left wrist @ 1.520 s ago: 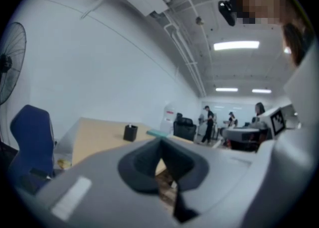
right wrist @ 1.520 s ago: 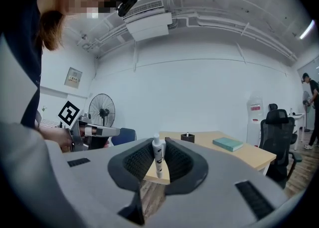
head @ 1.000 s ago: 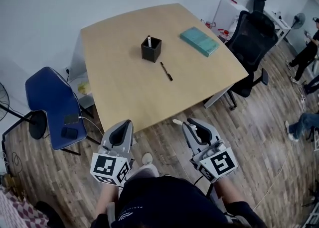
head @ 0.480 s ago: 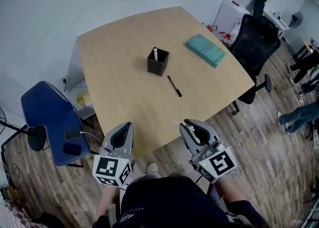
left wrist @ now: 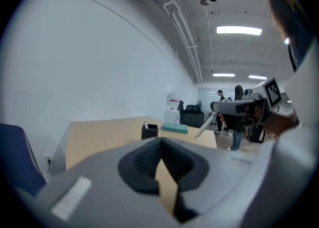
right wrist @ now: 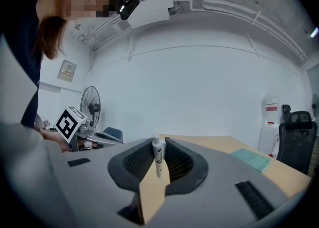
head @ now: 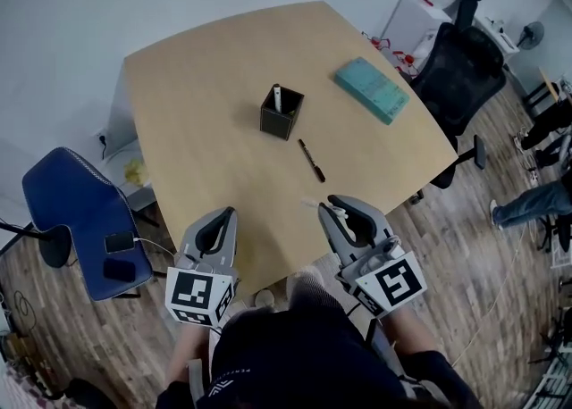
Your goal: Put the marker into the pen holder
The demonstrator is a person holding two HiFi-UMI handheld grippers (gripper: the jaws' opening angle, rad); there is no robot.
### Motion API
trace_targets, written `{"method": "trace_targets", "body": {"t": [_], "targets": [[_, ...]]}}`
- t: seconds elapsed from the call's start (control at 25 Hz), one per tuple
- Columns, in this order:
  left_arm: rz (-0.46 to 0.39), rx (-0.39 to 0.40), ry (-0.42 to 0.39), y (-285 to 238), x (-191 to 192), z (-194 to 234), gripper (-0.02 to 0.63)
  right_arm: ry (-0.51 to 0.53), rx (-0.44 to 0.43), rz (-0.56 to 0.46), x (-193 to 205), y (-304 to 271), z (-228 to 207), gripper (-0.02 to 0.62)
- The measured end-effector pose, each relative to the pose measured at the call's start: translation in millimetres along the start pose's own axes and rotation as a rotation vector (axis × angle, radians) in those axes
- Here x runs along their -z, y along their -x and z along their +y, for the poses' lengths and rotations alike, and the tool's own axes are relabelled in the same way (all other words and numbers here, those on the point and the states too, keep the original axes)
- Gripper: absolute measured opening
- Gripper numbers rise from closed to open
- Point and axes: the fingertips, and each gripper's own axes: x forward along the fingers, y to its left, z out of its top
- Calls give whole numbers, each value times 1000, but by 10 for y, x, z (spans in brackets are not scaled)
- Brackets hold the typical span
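Note:
A black square pen holder (head: 280, 114) stands in the middle of the wooden table (head: 197, 104), and a white marker (head: 277, 95) pokes out of it. My right gripper (head: 332, 212) hovers above the table's near edge, shut on another white marker (right wrist: 158, 155) that stands upright between its pads; its end (head: 312, 204) juts to the left. My left gripper (head: 223, 217) is beside it at the near edge, jaws together with nothing in them. The left gripper view shows the holder (left wrist: 149, 131) far ahead.
A black pen (head: 311, 159) lies on the table just right of the holder. A teal book (head: 376, 90) rests at the far right corner. A blue chair (head: 76, 220) stands to the left and a black office chair (head: 460, 72) to the right.
The view has shifted toward the table. Both grippers now reach over its near edge instead of hanging above the floor. The right gripper still holds the marker.

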Motion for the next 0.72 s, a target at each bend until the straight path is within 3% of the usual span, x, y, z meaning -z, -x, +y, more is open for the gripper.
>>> {"method": "trace_targets", "body": {"t": [0.32, 0.72], "targets": [[-3, -98, 35, -409, -147, 186, 5, 18, -101, -70, -198, -533, -535, 57], [21, -225, 73, -909, -252, 309, 5, 34, -237, -73, -289, -1138, -1123, 57]]}}
